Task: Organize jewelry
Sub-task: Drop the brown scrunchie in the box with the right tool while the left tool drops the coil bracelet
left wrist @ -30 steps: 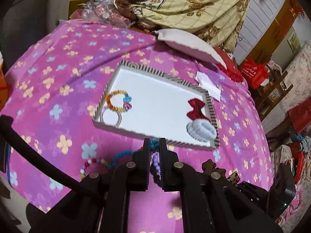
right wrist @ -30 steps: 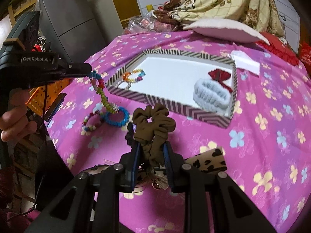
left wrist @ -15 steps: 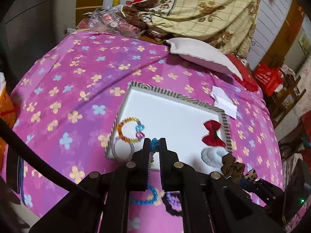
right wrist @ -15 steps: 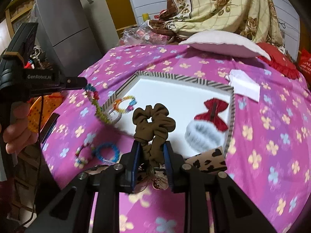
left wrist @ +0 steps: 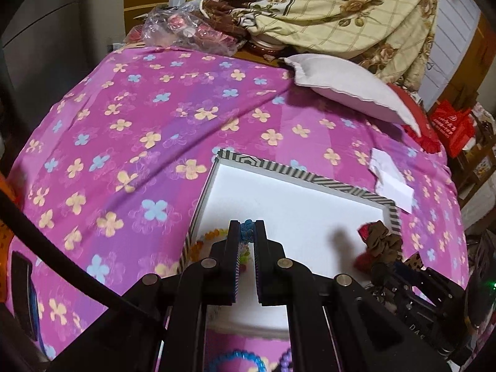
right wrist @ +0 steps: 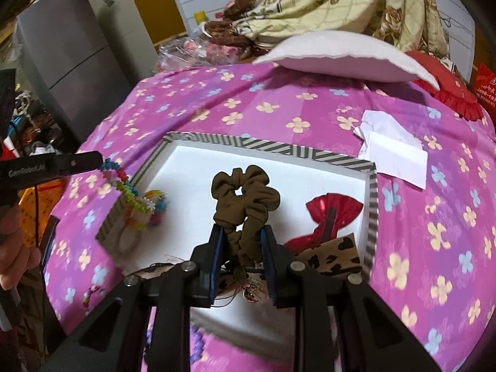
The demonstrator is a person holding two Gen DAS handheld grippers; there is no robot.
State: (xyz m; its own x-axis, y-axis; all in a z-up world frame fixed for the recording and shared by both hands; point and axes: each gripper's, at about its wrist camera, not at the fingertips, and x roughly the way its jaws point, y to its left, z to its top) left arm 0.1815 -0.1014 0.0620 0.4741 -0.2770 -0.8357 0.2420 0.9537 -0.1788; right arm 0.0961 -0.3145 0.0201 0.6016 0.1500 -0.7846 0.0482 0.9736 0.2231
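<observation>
surface: bed with a magenta sheet printed with yellow and blue flowers [right wrist: 279, 108]; white pillow [right wrist: 341, 59] at the far side, cream floral quilt [left wrist: 356, 9] heaped behind it
room: grey fridge [right wrist: 71, 46] off to the left, white slatted wall behind
tray: shallow white tray with black-and-white striped rim [right wrist: 272, 147] lying flat on the sheet
left tool [left wrist: 247, 232]: clamped on a multicolour beaded strand [right wrist: 124, 183]; strand hangs down over the tray's left edge
right tool [right wrist: 241, 235]: clamped on a brown fabric scrunchie [right wrist: 245, 195], held up above the tray's middle
in tray: shiny red bow clip [right wrist: 334, 214] at the right side; colourful bead bracelet [right wrist: 155, 201] at the left side, just beside the hanging strand
leopard-print piece [right wrist: 334, 254]: just right of the right tool, covers the bow's lower part
outside tray: folded white paper [right wrist: 393, 152] on the sheet past the far right corner; blue bead bracelet [left wrist: 235, 358] on the sheet near side, partly hidden by the left tool
blocked: right tool hides the tray's near edge
</observation>
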